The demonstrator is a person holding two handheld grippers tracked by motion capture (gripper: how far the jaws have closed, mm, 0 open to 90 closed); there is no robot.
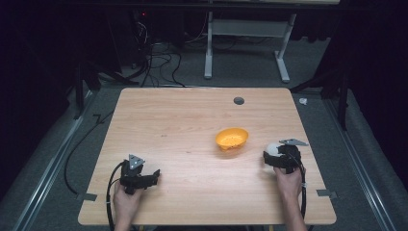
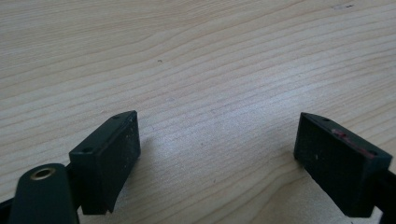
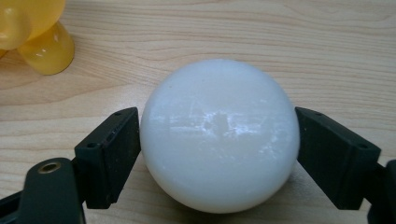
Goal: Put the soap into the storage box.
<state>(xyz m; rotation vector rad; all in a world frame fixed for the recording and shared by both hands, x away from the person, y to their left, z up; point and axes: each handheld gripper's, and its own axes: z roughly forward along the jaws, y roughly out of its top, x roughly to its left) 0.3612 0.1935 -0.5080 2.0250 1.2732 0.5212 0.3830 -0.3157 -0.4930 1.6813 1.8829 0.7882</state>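
A smooth white ball [image 3: 219,135] sits between the two black pads of my right gripper [image 3: 218,149], and both pads press against its sides. In the high view this ball [image 1: 273,147] is at the table's right side, with the right gripper [image 1: 270,155] shut on it, low over the wood. An orange bowl [image 1: 232,138] stands just left of it, and part of the bowl [image 3: 32,32] shows at the upper left of the right gripper view. My left gripper [image 1: 155,174] rests near the front left, its jaws wide apart over bare wood [image 2: 217,144], open.
The wooden table [image 1: 183,120] has a small dark round hole [image 1: 238,100] near its far edge. Cables [image 1: 159,62] and a white desk frame [image 1: 245,43] stand on the floor beyond. Tape tabs [image 1: 327,193] mark the front corners.
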